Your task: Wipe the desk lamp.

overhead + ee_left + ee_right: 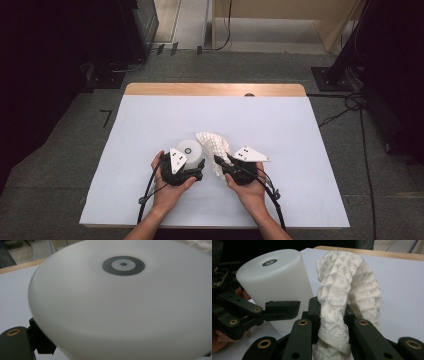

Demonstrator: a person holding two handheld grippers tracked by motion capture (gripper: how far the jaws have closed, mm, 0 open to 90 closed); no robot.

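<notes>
A person sits at a white-topped table (280, 130) with a pale wooden far edge, forearms entering from six o'clock, one black two-jaw gripper in each hand.

The left gripper (196, 169) sits just left of the table's centre, toward the near edge. Its jaws are clamped around a smooth, matte white cylinder (190, 152), likely plastic, with a small dark ring mark on its flat top. In the left gripper view the cylinder (120, 305) looms very close, one black jaw visible at seven o'clock. In the right gripper view the cylinder (277, 282) stands at ten o'clock, tilted slightly, with a left-gripper jaw pressed against its lower side.

The right gripper (220, 164) lies at three o'clock from the cylinder, just beside it. Its jaws are clenched on a cream-white waffle-weave cloth (214, 145), twisted into a rope. In the right gripper view the cloth (339, 302) rises from between the two black jaws at six o'clock, arches upward and droops down toward three o'clock. The cloth stands just beside the cylinder; whether they touch cannot be told.
</notes>
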